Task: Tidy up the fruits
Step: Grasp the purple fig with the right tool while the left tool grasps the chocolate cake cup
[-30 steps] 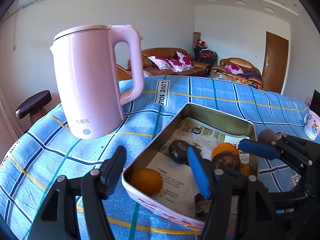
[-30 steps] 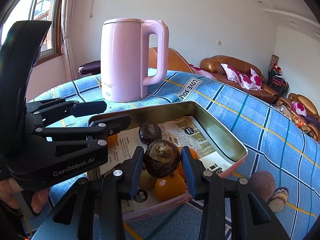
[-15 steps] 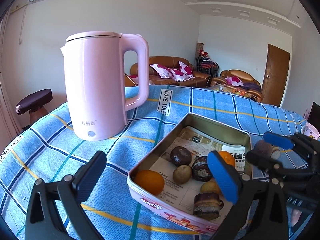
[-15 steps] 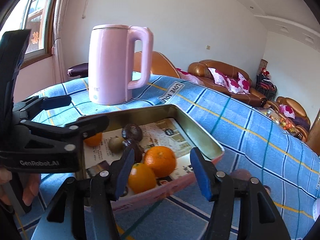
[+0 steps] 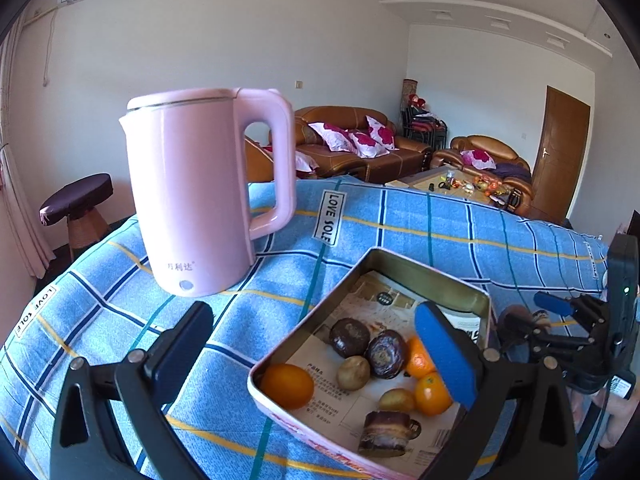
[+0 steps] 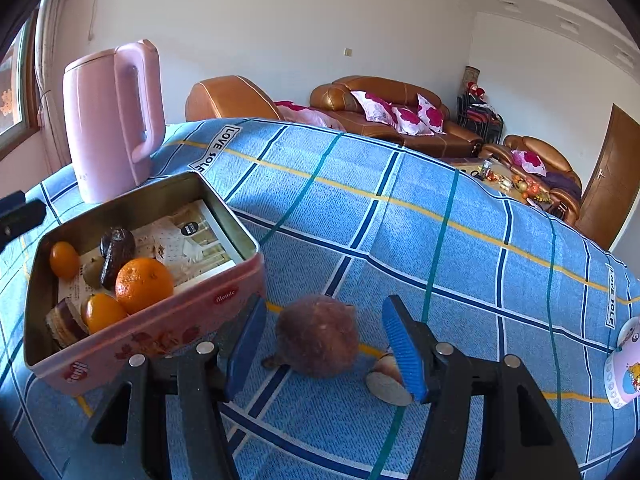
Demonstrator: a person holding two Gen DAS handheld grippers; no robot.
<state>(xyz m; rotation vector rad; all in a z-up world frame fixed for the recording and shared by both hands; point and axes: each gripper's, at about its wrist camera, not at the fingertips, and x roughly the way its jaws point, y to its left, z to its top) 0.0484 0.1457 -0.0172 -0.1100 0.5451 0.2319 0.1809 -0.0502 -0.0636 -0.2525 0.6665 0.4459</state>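
Holding both tongs apart, we are keeping the left gripper empty and opening the right gripper around a brown fruit right of the tin, which is holding oranges.

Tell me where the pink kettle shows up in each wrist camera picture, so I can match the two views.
Left wrist view: the pink kettle stands left of centre, handle to the right, behind the tin.
Right wrist view: the pink kettle is at the upper left, behind the tin.
Shared landmark: the LOVE SOLE label on the cloth beside it.
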